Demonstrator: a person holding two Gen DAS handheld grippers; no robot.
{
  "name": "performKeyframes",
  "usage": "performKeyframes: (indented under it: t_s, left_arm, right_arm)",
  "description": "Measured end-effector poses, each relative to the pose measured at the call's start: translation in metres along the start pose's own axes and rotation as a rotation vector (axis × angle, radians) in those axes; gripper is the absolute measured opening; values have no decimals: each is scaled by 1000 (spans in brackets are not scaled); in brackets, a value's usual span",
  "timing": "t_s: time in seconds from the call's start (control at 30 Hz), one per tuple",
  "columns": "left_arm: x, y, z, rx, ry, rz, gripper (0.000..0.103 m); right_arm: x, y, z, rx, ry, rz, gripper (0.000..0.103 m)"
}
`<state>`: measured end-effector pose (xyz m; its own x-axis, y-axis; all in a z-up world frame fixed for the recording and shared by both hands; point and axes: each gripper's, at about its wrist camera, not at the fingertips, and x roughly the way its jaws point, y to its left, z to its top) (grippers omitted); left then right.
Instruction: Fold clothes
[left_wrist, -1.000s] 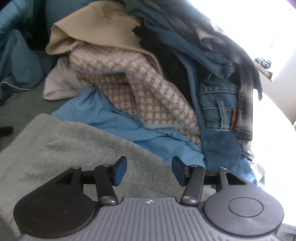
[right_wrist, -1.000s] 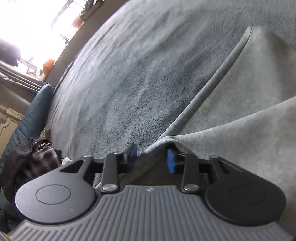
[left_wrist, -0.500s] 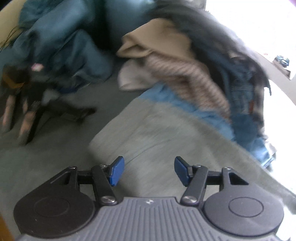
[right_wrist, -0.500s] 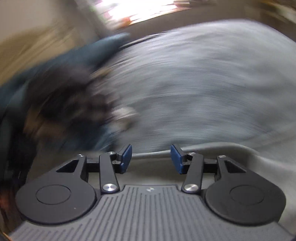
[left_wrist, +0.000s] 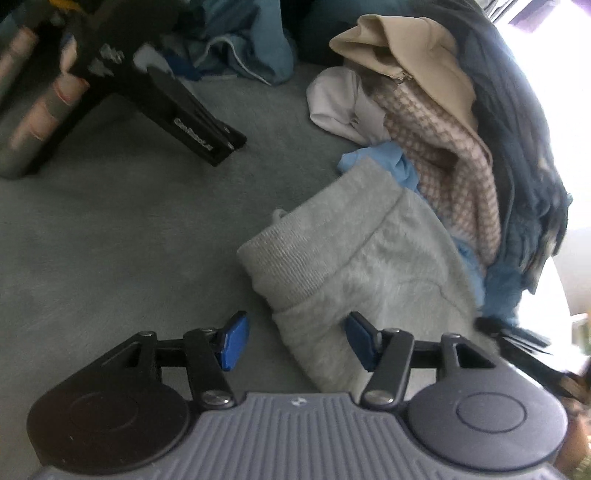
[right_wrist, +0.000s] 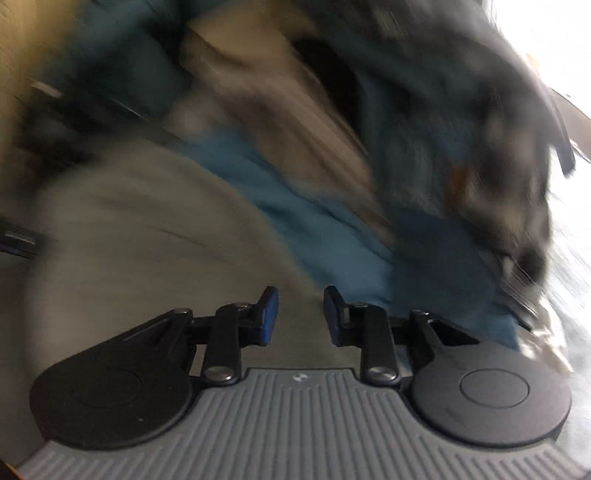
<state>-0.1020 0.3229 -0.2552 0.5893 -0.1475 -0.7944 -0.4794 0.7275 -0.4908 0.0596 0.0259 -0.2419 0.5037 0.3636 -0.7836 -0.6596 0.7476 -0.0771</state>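
The left gripper is hanging with its jaws spread wide and gripping nothing; the folded edge of the grey sweatshirt is lying between and just beyond the blue pads, its ribbed hem doubled over on top. The right gripper is showing its jaws parted with a narrower gap and nothing pinched between them, though its view is heavily smeared and only grey cloth can be made out beneath it.

Outward from the left jaws, the sweatshirt is resting on the grey-green bed cover, touching a heap of unfolded clothes: a light blue piece, a checked knit, a beige garment, dark denim. A black tripod leg is standing well apart on the cover.

Judging by this, the sweatshirt is partly folded and between grasps. The next move likely calls for closing on a fresh edge, one gripper at each side, and carrying it across evenly without dragging the neighbouring heap along.
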Motion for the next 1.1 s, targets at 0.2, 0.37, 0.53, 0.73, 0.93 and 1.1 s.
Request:
performKeyframes:
  t_s: [0.2,0.37,0.53,0.73,0.93,1.1]
  left_arm:
    - [16,15,8,-9,37,-121,64]
    - [29,19,9,-37,33,-184,56]
    - [23,14,5,-54,-36,-160,34]
    - [-30,2,2,-51,-101,-171,28]
    - [-97,27,-24,-34,5,-85,28]
    - [-76,65,-53,-61,146,-11,32]
  right_arm:
    - [-26,-39,22,192,-67,219,31]
    - [10,-16,58,73,-22,375,59]
    - [65,-6,65,33,134,410,58]
    - [38,13,67,-1,124,397,52]
    - [3,60,60,-25,117,506,47]
    - [-6,119,28,-133,117,492,47]
